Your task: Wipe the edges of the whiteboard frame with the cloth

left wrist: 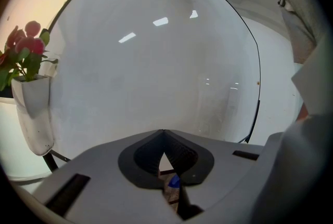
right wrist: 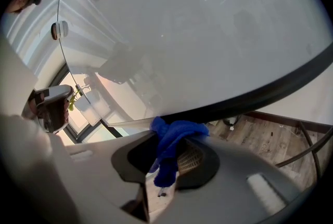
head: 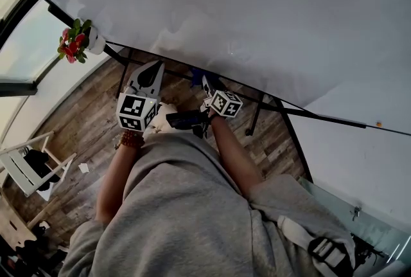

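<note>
Deep blue cloth (right wrist: 179, 128); white whiteboard (head: 257, 18) with black frame (right wrist: 260, 95). Left gripper (left wrist: 163, 134) and right gripper (right wrist: 171, 147) are pale grey, with black-and-white checked cubes (head: 136, 112). Upper left of the head view: red flowers (head: 72, 44), green leaves. Brown plank floor (head: 83, 121), grey sweatshirt (head: 180, 205)

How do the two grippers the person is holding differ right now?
The right gripper is clamped on a blue cloth; the left gripper holds nothing, jaws together. The right gripper's cloth sits by the whiteboard's dark frame; the left gripper faces the white board surface. Both are grey and point toward the board.
</note>
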{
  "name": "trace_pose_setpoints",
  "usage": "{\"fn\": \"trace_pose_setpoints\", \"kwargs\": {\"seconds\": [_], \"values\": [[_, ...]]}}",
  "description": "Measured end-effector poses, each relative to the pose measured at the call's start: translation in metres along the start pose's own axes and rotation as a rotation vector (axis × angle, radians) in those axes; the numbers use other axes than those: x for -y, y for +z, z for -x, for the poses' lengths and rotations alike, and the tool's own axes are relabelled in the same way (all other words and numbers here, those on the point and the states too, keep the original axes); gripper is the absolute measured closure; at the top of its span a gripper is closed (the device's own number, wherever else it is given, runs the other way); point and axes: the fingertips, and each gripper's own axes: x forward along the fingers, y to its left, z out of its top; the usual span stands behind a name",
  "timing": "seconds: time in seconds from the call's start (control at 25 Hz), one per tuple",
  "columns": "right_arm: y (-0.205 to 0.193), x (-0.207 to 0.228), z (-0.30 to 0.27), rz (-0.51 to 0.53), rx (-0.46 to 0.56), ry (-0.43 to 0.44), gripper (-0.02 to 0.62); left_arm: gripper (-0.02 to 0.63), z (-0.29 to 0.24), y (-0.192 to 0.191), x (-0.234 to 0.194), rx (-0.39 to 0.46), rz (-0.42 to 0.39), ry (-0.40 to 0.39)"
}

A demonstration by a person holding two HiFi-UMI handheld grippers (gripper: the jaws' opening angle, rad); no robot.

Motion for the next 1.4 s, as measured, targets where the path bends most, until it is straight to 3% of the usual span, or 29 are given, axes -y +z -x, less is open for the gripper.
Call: {"fn": "trace_pose_setpoints", "kwargs": {"seconds": [0.72, 1.4], "values": [[-0.01, -0.033, -0.029, 0.0, -0.041, 0.101, 0.506, 0.597, 0.019, -0.009, -0.031, -0.002, 0.038, 0.083], [-0.016, -0.06, -0.054, -0.095, -0.005, 0.181, 0.506, 0.597, 0.037, -0.023, -0.048, -0.051, 0.038, 0.137]]}}
